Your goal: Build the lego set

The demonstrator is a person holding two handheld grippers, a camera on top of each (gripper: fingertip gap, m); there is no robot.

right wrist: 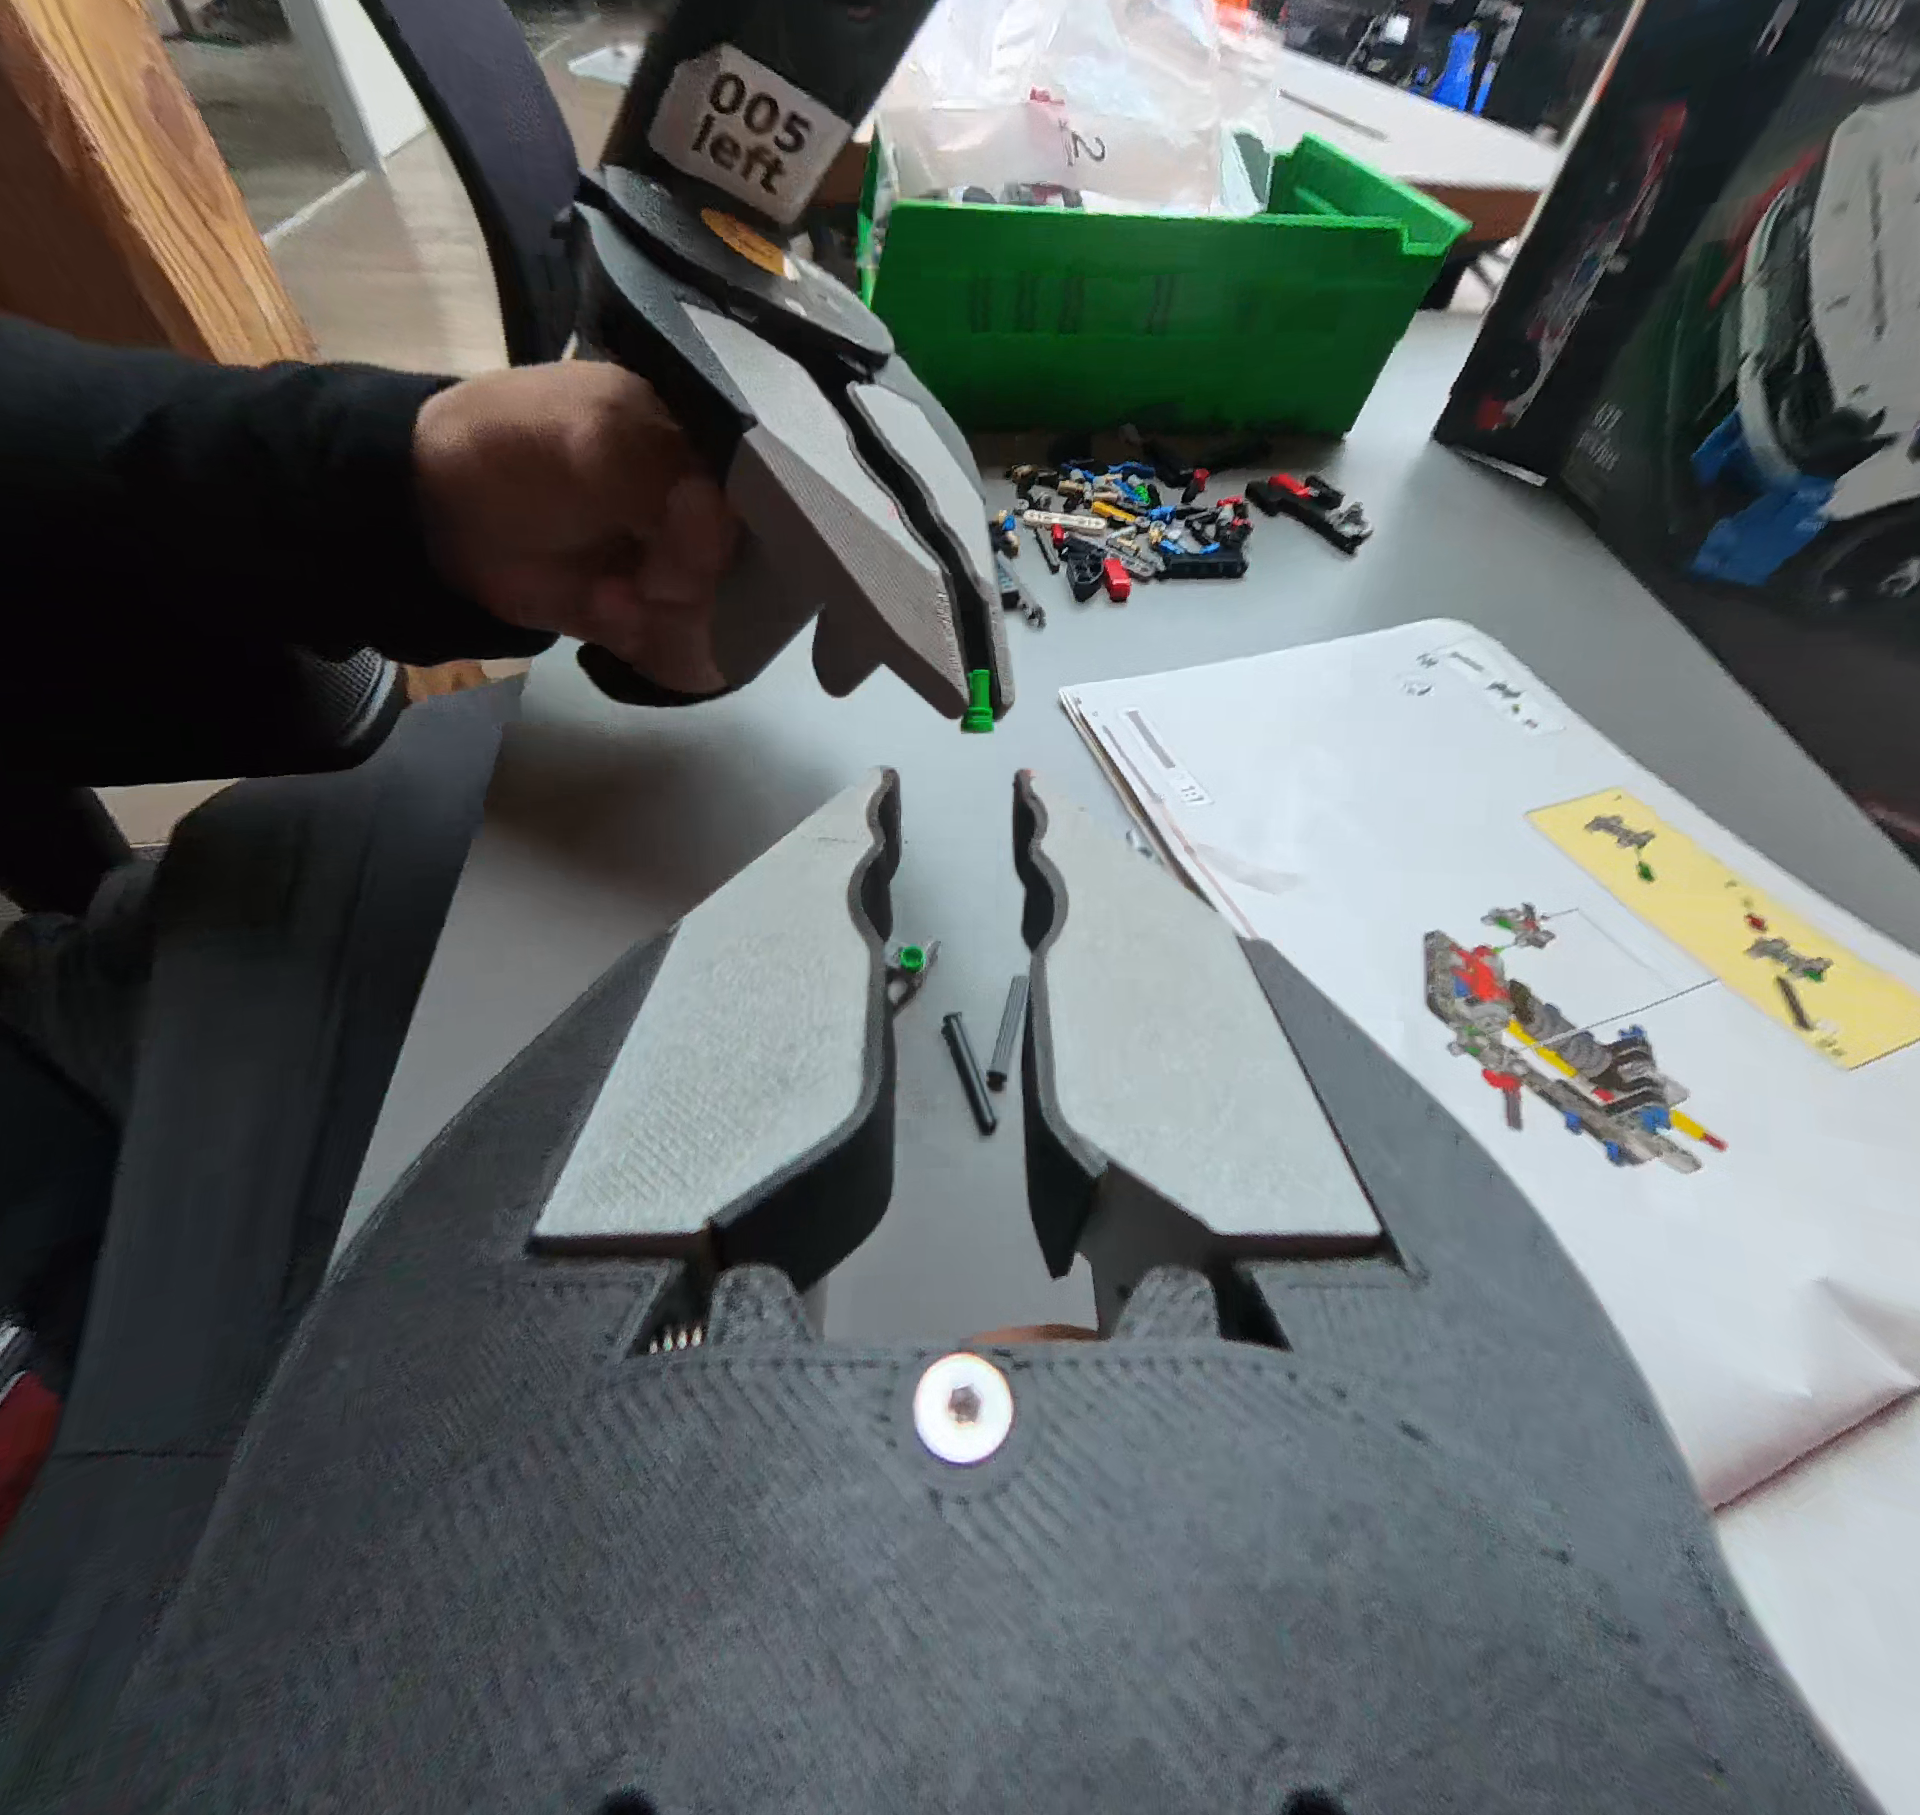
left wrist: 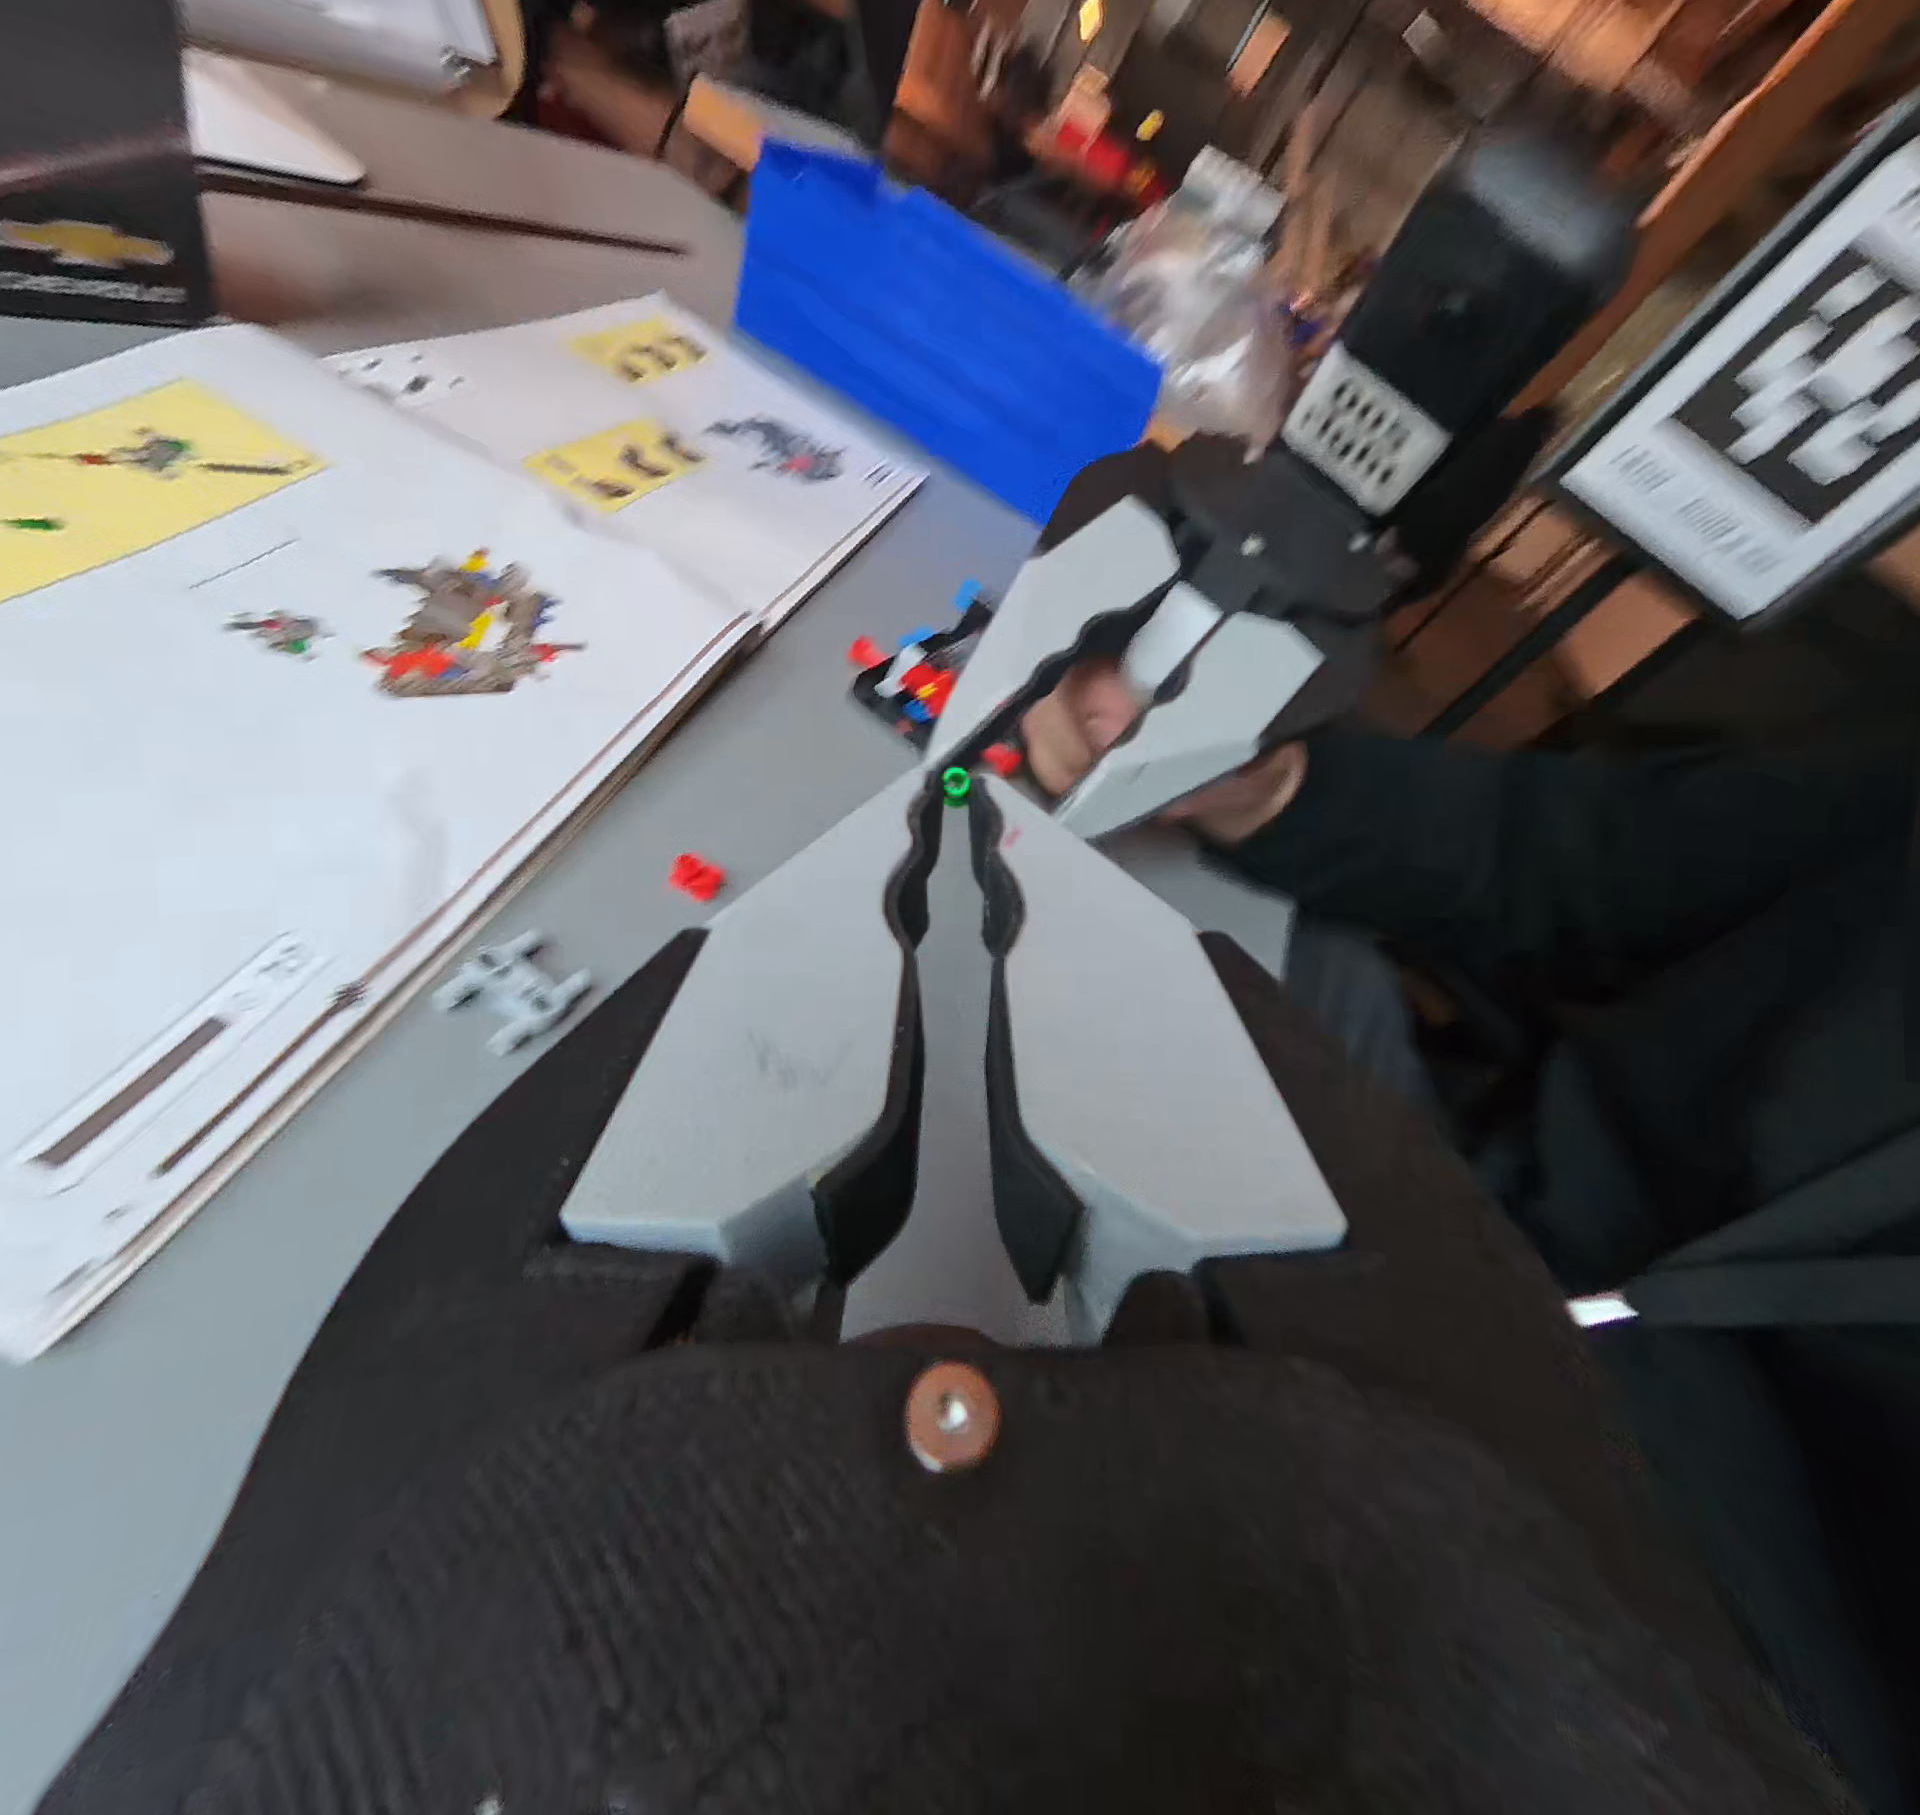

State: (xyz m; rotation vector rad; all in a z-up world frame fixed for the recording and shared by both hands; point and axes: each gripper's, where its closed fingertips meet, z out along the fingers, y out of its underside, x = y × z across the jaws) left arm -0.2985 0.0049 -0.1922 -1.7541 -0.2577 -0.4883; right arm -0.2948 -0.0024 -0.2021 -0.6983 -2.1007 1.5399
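My left gripper (left wrist: pixel 951 809) is shut on a small green pin (left wrist: pixel 954 784), pinched at the very fingertips and held above the grey table (left wrist: pixel 727 789). In the right wrist view the left gripper (right wrist: pixel 985 690) comes in from the upper left, with the green pin (right wrist: pixel 977 716) sticking out below its tips. My right gripper (right wrist: pixel 958 789) is open and empty, just below and in front of the pin. Its grey fingers (left wrist: pixel 1081 602) show beyond the left tips. Between its fingers, two black axles (right wrist: pixel 968 1069) and a small grey piece with a green pin (right wrist: pixel 912 965) lie on the table.
An open instruction booklet (right wrist: pixel 1455 882) lies to the right. A pile of loose pieces (right wrist: pixel 1122 529) sits before a green bin (right wrist: pixel 1143 311) holding plastic bags. The set's box (right wrist: pixel 1714 311) stands at far right. A red piece (left wrist: pixel 696 874), a grey piece (left wrist: pixel 514 986) and a blue bin (left wrist: pixel 935 311) show in the left view. Both grippers' tips are close together, under 4 cm apart.
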